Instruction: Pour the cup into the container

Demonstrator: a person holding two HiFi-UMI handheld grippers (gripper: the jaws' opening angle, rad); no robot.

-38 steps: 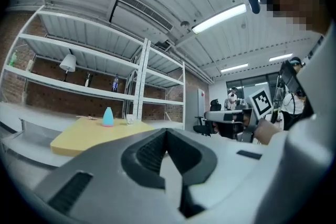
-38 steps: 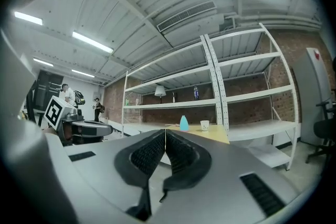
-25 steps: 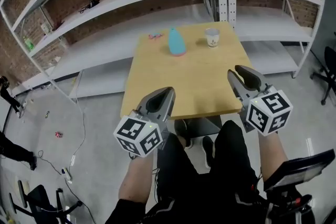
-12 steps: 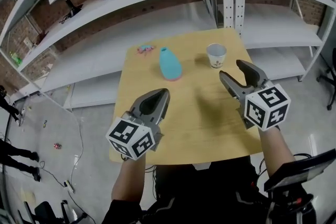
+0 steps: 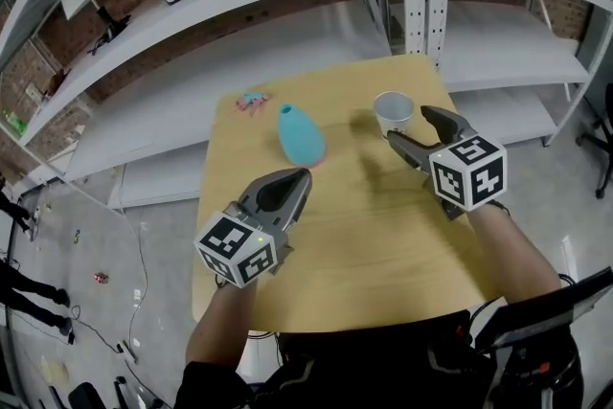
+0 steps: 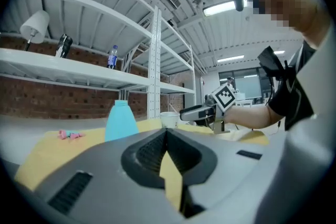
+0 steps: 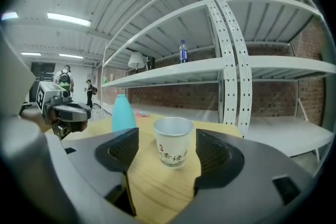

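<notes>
The desk [image 5: 364,244] carries both things towards its far edge. The right gripper [image 5: 410,125] is the nearer one. Its jaws have just been opening and stand spread. The left gripper [image 5: 303,177] is pressed together, empty. The teal container [image 5: 300,134] stands upright, left of the cup [image 5: 394,110]. The cup stands by the far right corner, dead ahead between the right jaw tips. Only the right gripper view shows a gap on each side of it.

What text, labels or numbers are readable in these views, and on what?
"茶语", as best it reads, dark print with a small red mark beside it: on the paper cup.
Too small to read: the blue label of the bottle on the shelf.
No words, only black-and-white code squares: the marker cubes.
No print seen: the teal container.
</notes>
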